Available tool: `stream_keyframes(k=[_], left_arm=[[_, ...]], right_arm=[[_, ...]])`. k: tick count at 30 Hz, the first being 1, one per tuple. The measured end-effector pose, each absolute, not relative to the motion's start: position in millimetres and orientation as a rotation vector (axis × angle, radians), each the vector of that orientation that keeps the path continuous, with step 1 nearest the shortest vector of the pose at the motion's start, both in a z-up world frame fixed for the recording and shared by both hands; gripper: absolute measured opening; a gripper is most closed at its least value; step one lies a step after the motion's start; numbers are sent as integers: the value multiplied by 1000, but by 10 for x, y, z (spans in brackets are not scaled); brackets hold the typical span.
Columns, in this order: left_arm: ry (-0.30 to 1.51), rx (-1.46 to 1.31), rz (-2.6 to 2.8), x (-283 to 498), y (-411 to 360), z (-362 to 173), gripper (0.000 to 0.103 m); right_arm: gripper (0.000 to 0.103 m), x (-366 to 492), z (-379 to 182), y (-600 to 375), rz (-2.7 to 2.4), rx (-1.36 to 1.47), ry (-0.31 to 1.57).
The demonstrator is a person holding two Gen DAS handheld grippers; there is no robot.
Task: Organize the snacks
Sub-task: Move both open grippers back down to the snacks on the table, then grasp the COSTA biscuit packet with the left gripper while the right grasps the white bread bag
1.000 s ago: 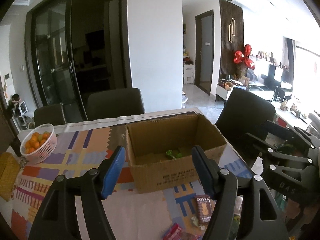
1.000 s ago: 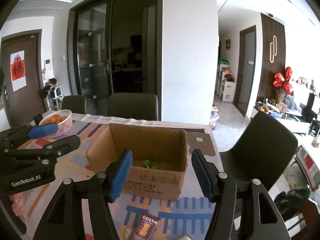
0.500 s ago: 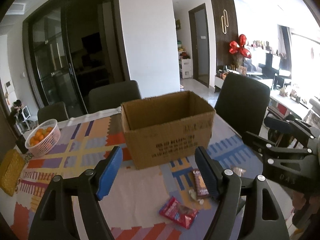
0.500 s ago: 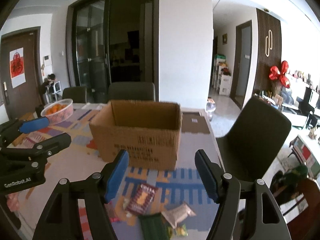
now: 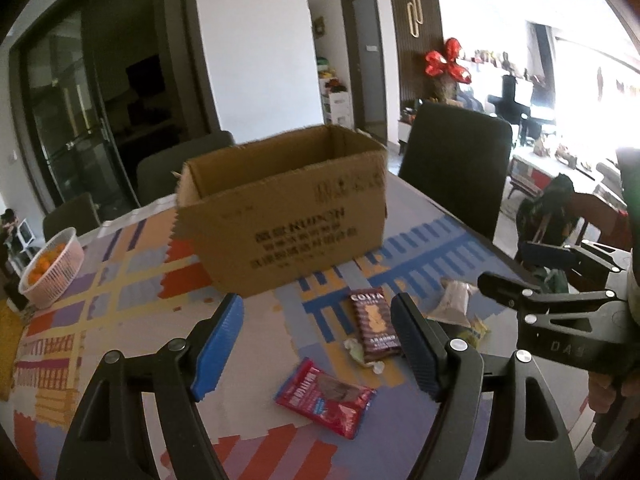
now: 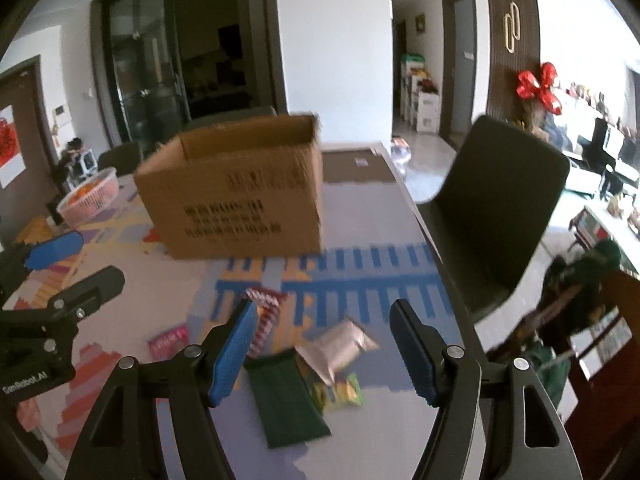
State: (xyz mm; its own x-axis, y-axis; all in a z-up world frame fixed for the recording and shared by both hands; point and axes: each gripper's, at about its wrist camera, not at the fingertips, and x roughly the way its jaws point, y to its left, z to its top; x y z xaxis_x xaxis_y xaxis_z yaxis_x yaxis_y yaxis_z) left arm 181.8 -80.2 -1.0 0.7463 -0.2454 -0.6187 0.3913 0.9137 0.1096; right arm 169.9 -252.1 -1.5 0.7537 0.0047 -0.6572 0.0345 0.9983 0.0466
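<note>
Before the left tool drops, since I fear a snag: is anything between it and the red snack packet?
Nothing visible. The left tool hangs open above the red packet, with only bare tablecloth around it.

The box (image 5: 288, 216), centre of the frame, is matt brown corrugated cardboard with dark print. The cloth (image 5: 100, 300) over the desk looks flat and matt, printed in coloured blocks. The red snack packet (image 5: 324, 398) and the brown packet (image 5: 374, 326) are glossy film; the silvery pouch (image 6: 340, 346) shines like foil. At the left edge, the basket (image 5: 54, 268) is pale plastic lattice. The fingers (image 5: 218, 350) carry ribbed blue pads on matt black plastic arms.
</note>
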Motion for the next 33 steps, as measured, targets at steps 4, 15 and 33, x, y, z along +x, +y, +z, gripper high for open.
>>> stream_keyframes(k=[4, 15, 33], left_arm=[[670, 253, -388, 1891, -893, -188, 75], [776, 284, -464, 2334, -1164, -659, 75], [910, 321, -453, 2703, -1476, -1137, 53]], right_arm=[[69, 1675, -236, -2587, -22, 77, 784], [69, 1857, -556, -2722, -63, 182, 843], [66, 2129, -724, -2827, -79, 306, 912]])
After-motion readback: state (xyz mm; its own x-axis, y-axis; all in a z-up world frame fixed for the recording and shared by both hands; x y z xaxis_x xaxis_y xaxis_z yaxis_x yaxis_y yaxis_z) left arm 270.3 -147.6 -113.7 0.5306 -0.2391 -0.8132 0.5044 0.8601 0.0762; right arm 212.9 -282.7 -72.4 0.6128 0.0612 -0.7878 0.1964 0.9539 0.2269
